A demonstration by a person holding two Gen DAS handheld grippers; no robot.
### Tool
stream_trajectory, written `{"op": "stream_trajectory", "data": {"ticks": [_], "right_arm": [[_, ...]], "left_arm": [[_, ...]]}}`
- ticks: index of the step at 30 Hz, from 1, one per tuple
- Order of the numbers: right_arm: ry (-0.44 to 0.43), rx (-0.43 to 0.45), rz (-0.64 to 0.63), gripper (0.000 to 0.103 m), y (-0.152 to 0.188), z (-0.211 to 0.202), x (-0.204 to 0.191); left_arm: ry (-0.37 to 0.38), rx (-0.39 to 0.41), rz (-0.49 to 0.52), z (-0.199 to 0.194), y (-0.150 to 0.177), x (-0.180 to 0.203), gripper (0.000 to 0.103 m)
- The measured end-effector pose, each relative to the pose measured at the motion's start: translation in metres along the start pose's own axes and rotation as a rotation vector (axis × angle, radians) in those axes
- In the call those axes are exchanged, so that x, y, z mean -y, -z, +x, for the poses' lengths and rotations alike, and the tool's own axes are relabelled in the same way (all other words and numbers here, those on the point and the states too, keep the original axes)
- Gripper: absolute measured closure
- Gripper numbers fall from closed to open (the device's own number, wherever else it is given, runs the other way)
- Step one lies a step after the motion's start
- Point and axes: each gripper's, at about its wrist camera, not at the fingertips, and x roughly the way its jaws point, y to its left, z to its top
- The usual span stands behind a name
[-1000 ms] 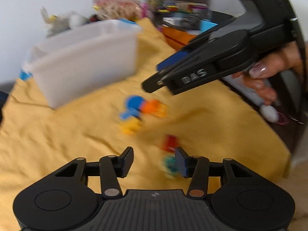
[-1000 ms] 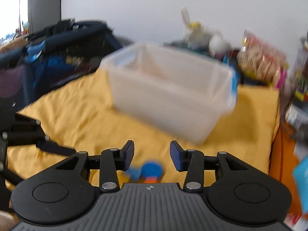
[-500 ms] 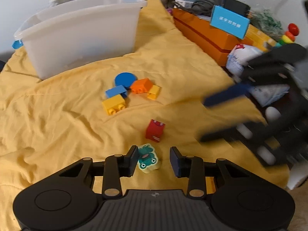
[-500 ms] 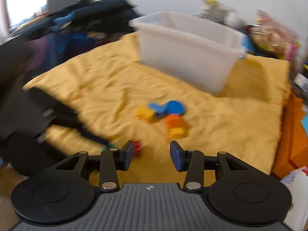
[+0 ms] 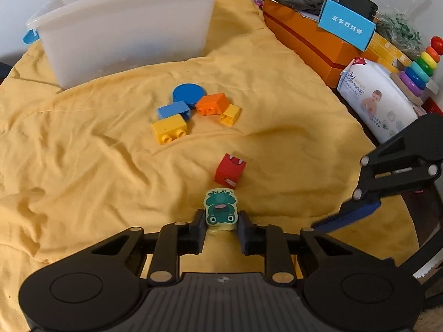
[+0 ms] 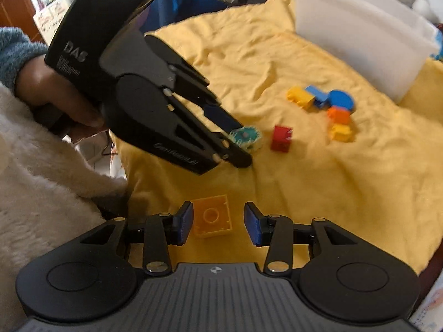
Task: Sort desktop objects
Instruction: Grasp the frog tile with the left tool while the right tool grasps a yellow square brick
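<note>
On left tool point(image 6: 238, 145): "DAS"

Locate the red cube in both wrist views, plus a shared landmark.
Left wrist: red cube sits just right of centre on the yellow cloth, just beyond the frog block between the left tongs.
Right wrist: red cube lies upper right of centre, right of the frog block at the left tongs' tips.
Shared landmark: white bin at the cloth's far end.
</note>
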Motion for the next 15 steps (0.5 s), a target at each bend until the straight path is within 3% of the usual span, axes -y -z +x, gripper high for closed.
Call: {"op": "stream_trajectory", "data": {"ticks": [5,8,11,15], "right_arm": [[-0.02,-0.06,-0.033,0.064,-0.003,0.015,-0.005],[0.006,-0.047,-0.081,0.077,-0.006,0.016,-0.01],[0.085,0.003,-0.136,0.077,-0.016,0.008,-0.015],[0.266,0.037,-0.191,0.077,-0.028,0.009,-0.013]], "left_arm": [[-0.047,0.009,0.0,-0.008,0.005,-0.009,0.076],[-0.107,0.014,0.021,-0.012,0.008,-0.016,0.076],[-0.117,0.017,-0.013,-0.015,0.009,-0.028,0.076],[-0.12,0.025,-0.023,-0.018,0.009,-0.035,0.076]]}}
